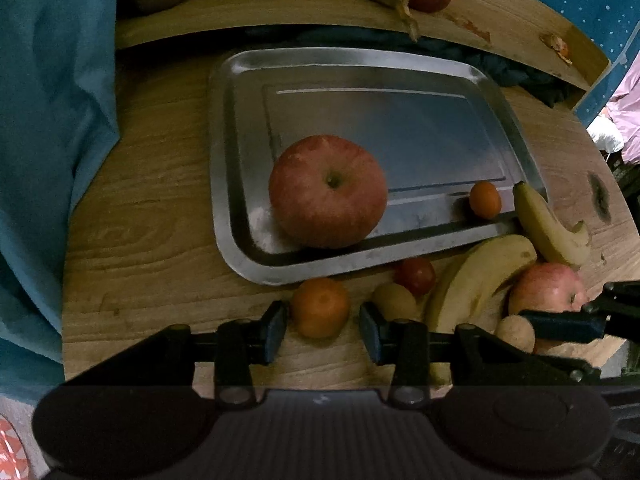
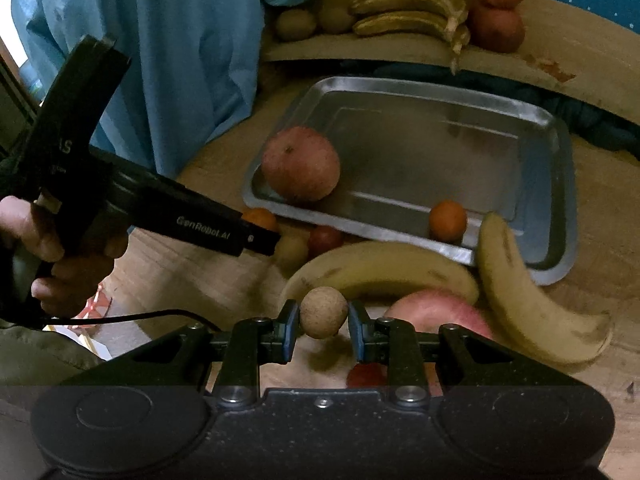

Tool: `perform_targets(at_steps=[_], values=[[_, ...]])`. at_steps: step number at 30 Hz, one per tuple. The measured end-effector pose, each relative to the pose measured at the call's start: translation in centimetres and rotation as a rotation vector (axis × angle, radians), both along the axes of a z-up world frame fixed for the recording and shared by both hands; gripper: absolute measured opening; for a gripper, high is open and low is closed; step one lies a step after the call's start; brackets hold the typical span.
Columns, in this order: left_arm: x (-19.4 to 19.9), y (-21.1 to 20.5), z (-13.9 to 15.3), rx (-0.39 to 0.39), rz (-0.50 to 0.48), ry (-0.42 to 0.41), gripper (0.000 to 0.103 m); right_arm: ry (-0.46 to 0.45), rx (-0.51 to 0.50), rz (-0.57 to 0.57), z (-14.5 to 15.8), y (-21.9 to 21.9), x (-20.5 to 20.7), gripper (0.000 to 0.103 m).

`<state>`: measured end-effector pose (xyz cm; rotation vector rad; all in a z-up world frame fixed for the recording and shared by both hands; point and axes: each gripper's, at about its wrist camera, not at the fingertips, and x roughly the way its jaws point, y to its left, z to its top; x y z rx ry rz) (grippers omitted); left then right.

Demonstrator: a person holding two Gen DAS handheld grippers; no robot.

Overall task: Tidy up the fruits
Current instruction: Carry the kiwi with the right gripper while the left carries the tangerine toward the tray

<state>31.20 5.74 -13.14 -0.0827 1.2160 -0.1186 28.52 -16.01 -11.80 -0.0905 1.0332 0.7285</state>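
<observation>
A steel tray (image 1: 240, 168) (image 2: 560, 184) lies on the wooden table, holding a big red apple (image 1: 328, 192) (image 2: 300, 164) and a small orange (image 1: 485, 199) (image 2: 448, 221). Just in front of the tray, a tangerine (image 1: 320, 307) (image 2: 260, 217) sits on the table between the fingers of my left gripper (image 1: 323, 330), which is open; its right finger stands slightly off the fruit. My right gripper (image 2: 323, 322) is shut on a small brown round fruit (image 2: 323, 312) (image 1: 517, 332), held above the loose fruit pile.
Two bananas (image 2: 380, 272) (image 2: 528, 300), a second apple (image 1: 548, 288) (image 2: 436, 308), a small red fruit (image 1: 416, 275) and a yellowish fruit (image 1: 394, 300) lie by the tray's near edge. A raised board (image 1: 480, 4) behind carries bananas, kiwis and apples. A person in blue (image 2: 180, 60) stands left.
</observation>
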Motion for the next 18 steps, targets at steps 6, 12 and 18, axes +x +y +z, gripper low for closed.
perform_targets(at_steps=[6, 12, 18], values=[[0.4, 0.0, 0.0, -0.006, 0.012, 0.004, 0.034, -0.021, 0.005, 0.025, 0.3, 0.0, 1.3, 0.028], [0.2, 0.8, 1.3, -0.017, 0.057, -0.022, 0.034, -0.063, 0.018, 0.041, 0.8, -0.1, 3.2, 0.028], [-0.2, 1.6, 3.9, -0.038, 0.108, -0.058, 0.034, -0.1, 0.036, -0.008, 1.5, -1.2, 5.1, 0.028]])
